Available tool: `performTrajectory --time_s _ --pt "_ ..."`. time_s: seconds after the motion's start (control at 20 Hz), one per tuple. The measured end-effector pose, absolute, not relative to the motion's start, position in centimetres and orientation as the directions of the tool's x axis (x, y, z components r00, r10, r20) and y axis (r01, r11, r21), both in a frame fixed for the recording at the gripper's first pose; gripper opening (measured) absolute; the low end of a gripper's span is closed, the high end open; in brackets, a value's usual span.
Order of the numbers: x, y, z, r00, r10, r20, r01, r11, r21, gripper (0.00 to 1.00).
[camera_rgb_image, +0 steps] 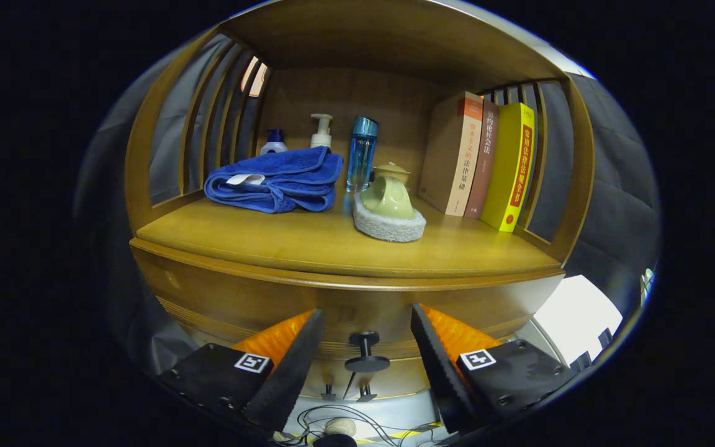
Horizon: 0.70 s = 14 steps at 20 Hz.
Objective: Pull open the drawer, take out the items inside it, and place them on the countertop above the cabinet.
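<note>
Tool (367, 347) fingers spread, drawer knob (365, 351) between, untouched.

Cam's riding on the gripper (367, 347), facing fwd along its fingers, sitting close to the cabinet front (239, 298), low by the drawer knob (365, 351), looking slightly up into the shelf (308, 239).

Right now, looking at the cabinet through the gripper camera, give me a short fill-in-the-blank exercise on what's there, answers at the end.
1. The gripper is ____, with the drawer knob between its fingers, untouched.
2. The folded towel on the countertop is ____ in colour.
3. Beside the two brown books stands a ____ book.
4. The drawer is still ____.

Answers: open; blue; yellow; closed
</note>
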State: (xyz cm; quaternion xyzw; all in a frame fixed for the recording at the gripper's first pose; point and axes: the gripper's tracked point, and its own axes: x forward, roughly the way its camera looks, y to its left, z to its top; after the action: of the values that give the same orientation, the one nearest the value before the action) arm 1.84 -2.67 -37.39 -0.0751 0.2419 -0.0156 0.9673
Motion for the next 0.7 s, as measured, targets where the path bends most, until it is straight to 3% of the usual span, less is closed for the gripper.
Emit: performTrajectory --time_s 0.2,0.7 --pt "2.6 -2.2 -34.2 0.902 -0.066 -0.427 0.002 0.989 -0.149 0.96" --pt "1.7 0.7 -20.9 0.963 0.017 -0.27 -0.114 0.93 -0.349 0.98"
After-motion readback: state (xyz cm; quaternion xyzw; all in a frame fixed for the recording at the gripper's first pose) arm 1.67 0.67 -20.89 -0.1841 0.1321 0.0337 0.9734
